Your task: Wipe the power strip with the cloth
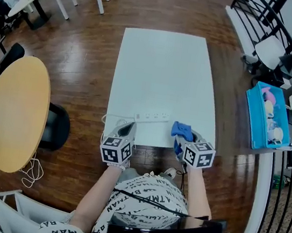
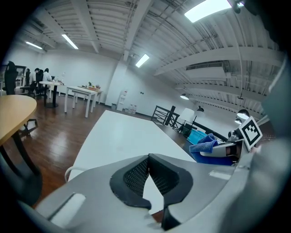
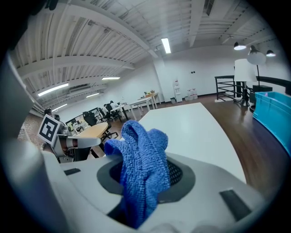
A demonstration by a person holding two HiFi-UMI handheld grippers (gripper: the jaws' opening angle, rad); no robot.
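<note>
Closest to the head camera, the person's white shirt [image 1: 148, 195] is showing black print in which the letters "ATMAN" are reading clearly. Just ahead of it, 2 hand-held grippers are hovering over the near edge of the white rectangular desk [image 1: 164, 67].

The left gripper [image 1: 128, 129] is pressing its dark ribbed fingers [image 2: 132, 175] together at the tips, with nothing between them. The right gripper [image 1: 182, 139] is clamping a bunched blue terry cloth [image 1: 181, 129]. The right gripper view is showing that cloth standing up out of the fingers and draping down over them.

Only the head view is showing the long white power strip [image 1: 152, 117]. It is lying flat on the desk near the front edge, just beyond the 2 grippers and just beside the cloth; whether they are touching cannot be told. Its white cord [image 1: 109, 117] is curling off to the left.

The left gripper view is catching the right gripper and its cloth at the right edge. The head view alone is taking in a round wooden table [image 1: 16, 110] at the left and a blue plastic bin [image 1: 253, 115] beside the black railing at the right.
</note>
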